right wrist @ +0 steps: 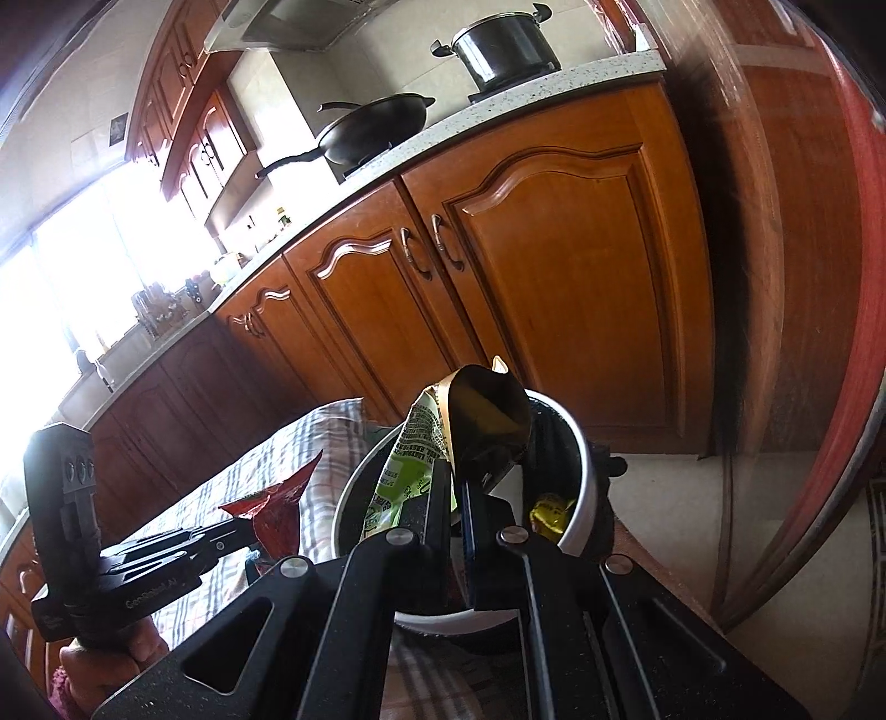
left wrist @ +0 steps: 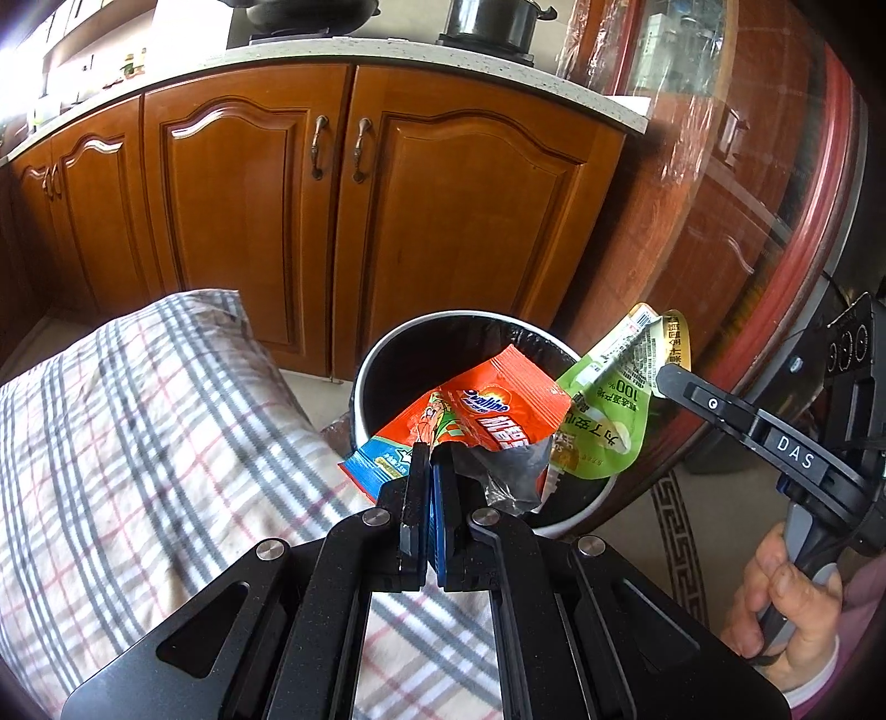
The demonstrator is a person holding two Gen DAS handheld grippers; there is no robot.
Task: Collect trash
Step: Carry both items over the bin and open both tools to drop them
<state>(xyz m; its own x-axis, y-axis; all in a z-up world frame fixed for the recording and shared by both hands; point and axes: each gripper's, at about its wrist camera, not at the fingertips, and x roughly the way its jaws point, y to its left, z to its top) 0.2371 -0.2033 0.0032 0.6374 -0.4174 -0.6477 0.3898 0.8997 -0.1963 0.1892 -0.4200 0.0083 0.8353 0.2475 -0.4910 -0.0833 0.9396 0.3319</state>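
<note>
Two tongs pinch crinkled foil wrappers, left (left wrist: 431, 459) an orange packet (left wrist: 487, 410), right (right wrist: 451, 487) a green pouch (right wrist: 407, 471), over a round white bin (left wrist: 576, 515).

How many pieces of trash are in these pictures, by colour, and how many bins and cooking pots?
Orange foil snack wrapper: 1
Green plastic pouch: 1
Yellow crumpled wrapper inside the bin: 1
White round bin: 1
Black cooking vessels: 2, wok and pot
Total: 6

Left wrist: close, angled down over the bin (left wrist: 570, 515), facing the cabinets (left wrist: 343, 221).
Right wrist: close, angled down, from the bin's right.
Shared: bin, cabinets.
</note>
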